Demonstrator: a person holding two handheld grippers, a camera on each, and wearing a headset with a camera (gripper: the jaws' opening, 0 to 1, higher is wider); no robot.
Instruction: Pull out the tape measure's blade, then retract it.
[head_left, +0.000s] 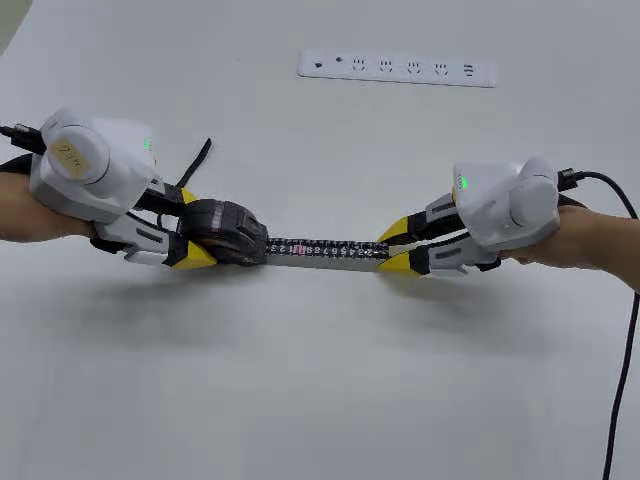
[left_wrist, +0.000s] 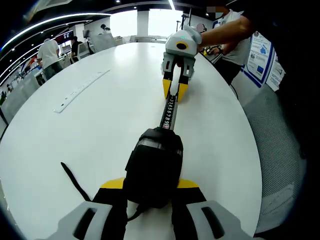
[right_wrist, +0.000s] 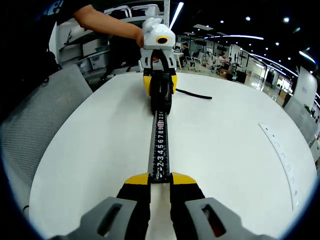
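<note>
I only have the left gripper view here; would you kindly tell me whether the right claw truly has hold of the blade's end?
Observer: Yes. In the right gripper view the right claw is shut on the very end of the blade.
Operator: Thank you. Which way do the numerals run?
Observer: Digits 1 to 9 read clearly there, counting up from that claw towards the case.
Operator: Is anything trailing behind that hand?
Observer: In the head view, a black cable trails from behind the right claw, down across the table.
</note>
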